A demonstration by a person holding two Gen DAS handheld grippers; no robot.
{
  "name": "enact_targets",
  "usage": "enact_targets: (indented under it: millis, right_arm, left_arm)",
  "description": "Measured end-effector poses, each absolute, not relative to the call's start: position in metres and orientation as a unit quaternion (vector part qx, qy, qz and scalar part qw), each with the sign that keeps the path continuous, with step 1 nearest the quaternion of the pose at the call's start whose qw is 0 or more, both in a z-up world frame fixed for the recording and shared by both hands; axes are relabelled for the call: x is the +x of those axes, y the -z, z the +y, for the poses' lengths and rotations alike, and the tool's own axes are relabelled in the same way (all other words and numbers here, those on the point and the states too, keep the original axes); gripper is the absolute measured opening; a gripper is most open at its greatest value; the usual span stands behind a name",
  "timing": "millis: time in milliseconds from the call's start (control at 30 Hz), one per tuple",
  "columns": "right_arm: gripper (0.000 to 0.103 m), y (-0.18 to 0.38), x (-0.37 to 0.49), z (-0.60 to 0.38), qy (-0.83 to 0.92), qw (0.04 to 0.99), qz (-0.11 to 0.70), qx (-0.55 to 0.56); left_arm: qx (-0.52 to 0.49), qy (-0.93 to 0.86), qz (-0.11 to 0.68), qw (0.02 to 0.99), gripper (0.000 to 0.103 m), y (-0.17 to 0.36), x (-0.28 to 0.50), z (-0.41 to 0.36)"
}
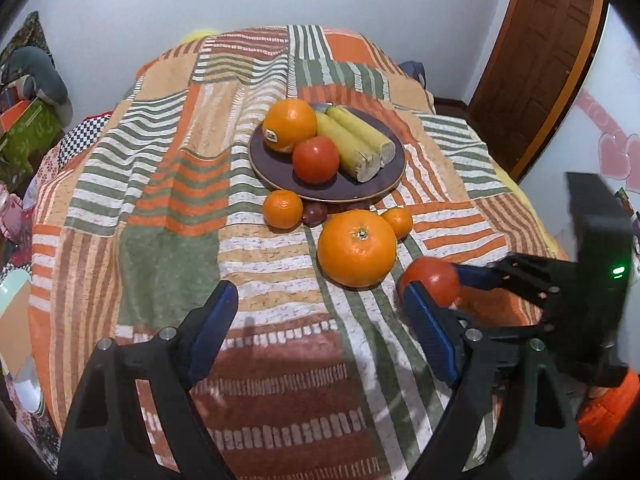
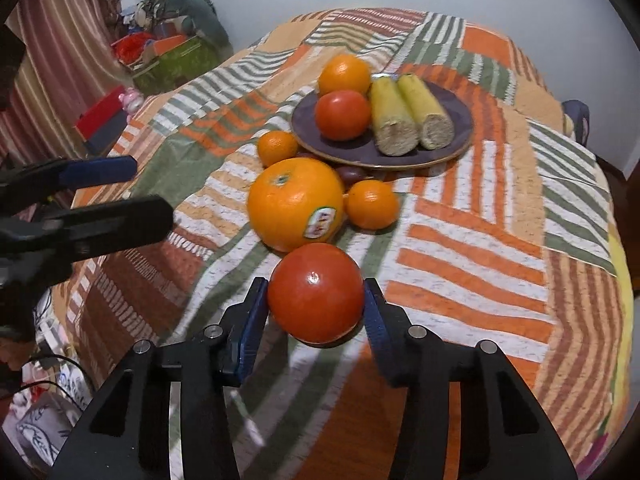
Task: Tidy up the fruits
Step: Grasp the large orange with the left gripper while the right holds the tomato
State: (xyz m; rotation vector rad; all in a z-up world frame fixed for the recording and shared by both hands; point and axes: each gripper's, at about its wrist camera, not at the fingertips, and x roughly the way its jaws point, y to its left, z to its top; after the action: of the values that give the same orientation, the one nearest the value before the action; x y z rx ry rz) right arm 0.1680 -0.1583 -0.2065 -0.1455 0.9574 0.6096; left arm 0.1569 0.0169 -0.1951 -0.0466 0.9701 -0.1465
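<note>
My right gripper [image 2: 316,308] is shut on a red tomato [image 2: 316,292] that rests on the patchwork cloth, one pad pressed to each side. Just behind the tomato lies a large orange [image 2: 295,204] with a sticker. Two small tangerines [image 2: 277,147] [image 2: 372,204] and a dark little fruit [image 2: 348,174] lie beside it. Further back, a dark plate [image 2: 456,120] holds an orange [image 2: 344,74], a second tomato [image 2: 342,114] and two yellow-green cut cobs [image 2: 408,116]. My left gripper [image 1: 320,296] hangs open over bare cloth, left of the held tomato [image 1: 430,280].
The striped cloth [image 1: 160,208] covers a rounded table whose edges fall away on all sides. Boxes and clutter [image 2: 168,48] stand against the wall to the left. A wooden door [image 1: 536,64] is at the back right.
</note>
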Motion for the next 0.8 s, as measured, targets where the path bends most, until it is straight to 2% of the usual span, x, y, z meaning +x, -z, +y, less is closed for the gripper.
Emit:
enact_targets:
  millis: [300, 767, 800]
  right_arm:
    - [0.044, 0.190, 0.184, -0.214, -0.237, 0.870, 0.431, -0.036]
    - [0.044, 0.188, 0.197, -0.230, -0.237, 0.872, 0.427, -0.018]
    - [0.044, 0.188, 0.198, -0.229, -0.238, 0.872, 0.427, -0.018]
  left_arm:
    - [-0.009, 0.093, 0.493, 0.865, 0.070, 0.214, 0.192, -0.011]
    - [0.015, 0.078, 0.531, 0.844, 0.069, 0.247, 0.229, -0.028]
    - [0.014, 0.078, 0.534, 0.842, 0.067, 0.249, 0.230, -0.027]
